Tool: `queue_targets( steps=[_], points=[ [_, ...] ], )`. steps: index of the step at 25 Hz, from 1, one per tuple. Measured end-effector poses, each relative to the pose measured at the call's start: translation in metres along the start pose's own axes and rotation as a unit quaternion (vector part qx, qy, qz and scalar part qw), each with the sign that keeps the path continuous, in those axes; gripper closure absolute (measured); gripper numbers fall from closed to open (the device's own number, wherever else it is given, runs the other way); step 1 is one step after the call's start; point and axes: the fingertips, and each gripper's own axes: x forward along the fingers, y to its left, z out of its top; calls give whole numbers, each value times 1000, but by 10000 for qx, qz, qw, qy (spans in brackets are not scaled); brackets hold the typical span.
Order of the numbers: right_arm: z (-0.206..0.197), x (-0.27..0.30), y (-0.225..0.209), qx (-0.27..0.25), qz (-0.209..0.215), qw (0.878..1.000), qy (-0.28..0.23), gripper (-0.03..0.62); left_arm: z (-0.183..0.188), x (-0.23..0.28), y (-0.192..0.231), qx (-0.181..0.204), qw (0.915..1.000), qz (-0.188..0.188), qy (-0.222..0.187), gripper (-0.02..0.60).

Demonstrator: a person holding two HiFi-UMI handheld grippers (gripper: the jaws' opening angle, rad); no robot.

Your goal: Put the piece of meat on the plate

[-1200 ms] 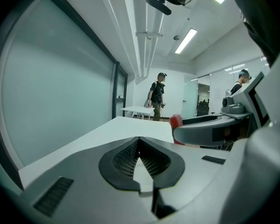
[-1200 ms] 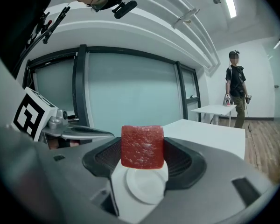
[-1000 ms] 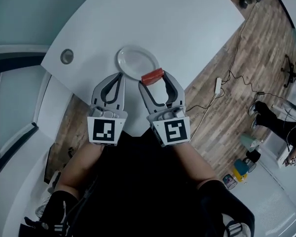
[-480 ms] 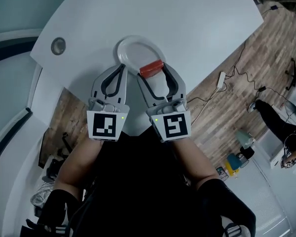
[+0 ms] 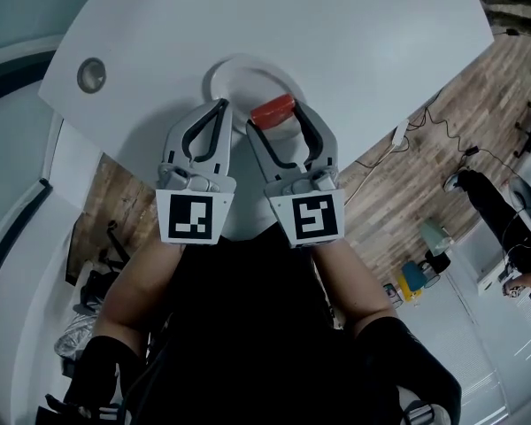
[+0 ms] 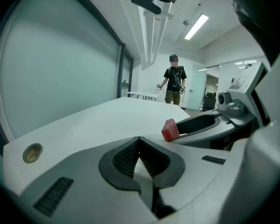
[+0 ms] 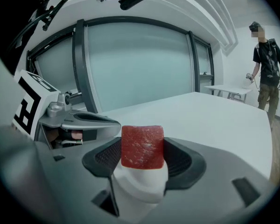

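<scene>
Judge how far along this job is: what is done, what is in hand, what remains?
Done: the piece of meat is picked up, clamped between the jaws of the right gripper. In hand: it hangs over the white plate, whose surface shows beneath it in the right gripper view. Left: lower it, open the jaws and draw back. The left gripper sits shut and empty alongside.
</scene>
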Motion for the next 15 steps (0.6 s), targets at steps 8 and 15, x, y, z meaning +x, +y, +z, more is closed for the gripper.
queue_targets(
  steps=[8, 15],
  points=[
    [-11, 4, 3, -241, 24, 9976, 646, 309, -3, 4, 2, -27, 9999, 14, 99, 592],
    [-21, 18, 6, -349, -6, 9934, 1092, 310, -6, 6, 9, 103, 9999, -30, 126, 592]
  ],
)
